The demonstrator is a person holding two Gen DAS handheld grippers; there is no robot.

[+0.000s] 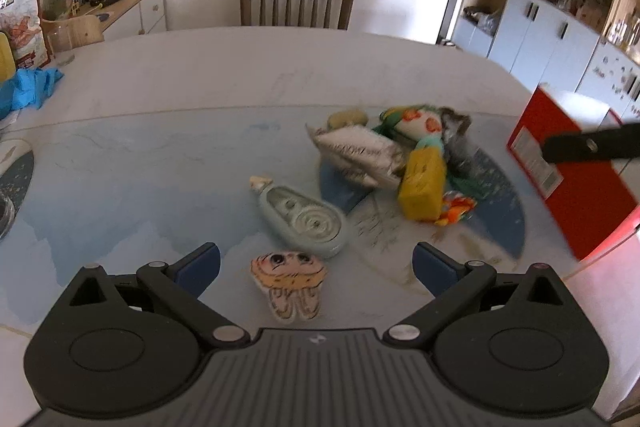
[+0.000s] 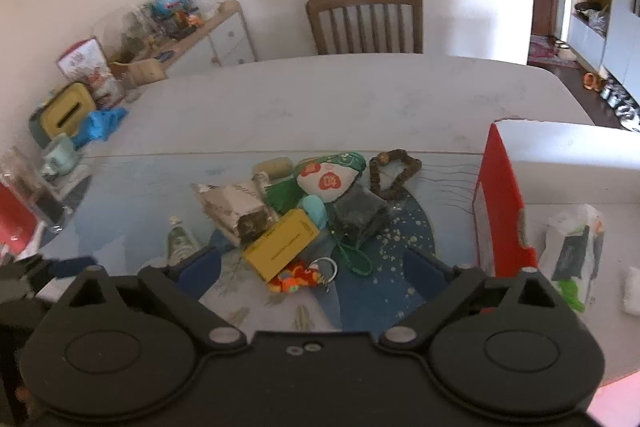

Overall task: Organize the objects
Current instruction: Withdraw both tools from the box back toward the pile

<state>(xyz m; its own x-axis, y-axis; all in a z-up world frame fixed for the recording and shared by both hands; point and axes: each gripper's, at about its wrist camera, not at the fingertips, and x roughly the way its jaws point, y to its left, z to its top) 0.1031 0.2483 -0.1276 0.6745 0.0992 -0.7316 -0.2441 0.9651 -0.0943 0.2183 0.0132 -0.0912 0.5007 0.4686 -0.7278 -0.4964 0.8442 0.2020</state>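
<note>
from my left wrist, my left gripper [image 1: 316, 263] has its jaws spread wide with nothing pinched. the cartoon sticker [image 1: 289, 281] lies flat on the table [image 1: 240, 67] between them, and the pale green correction tape dispenser [image 1: 306, 217] sits just beyond. farther off is the pile: a crumpled paper packet [image 1: 356, 151], a yellow box [image 1: 424, 183], an orange keychain toy [image 1: 456, 209] and a printed pouch [image 1: 416, 121]. the red box [image 1: 576, 187] stands open at the right, well apart. the sticker is thin and flat, so i judge my pads could skate over it or scrape the glossy mat. the picture is blurred, so my aim may be off, and i could clip the dispenser and spin it away.

from my right wrist, my right gripper [image 2: 312, 269] is also spread wide and empty, low over the same pile. the yellow box [image 2: 282, 245] and keychain toy [image 2: 296, 279] sit between my jaws, touching each other, and a green cord [image 2: 352, 255] trails beside them. closing here could catch two things at once or snag the cord and drag the dark pouch [image 2: 362, 213]. the red box [image 2: 500, 195] wall stands near my right-hand finger, so a sideways sweep could knock it.
</note>
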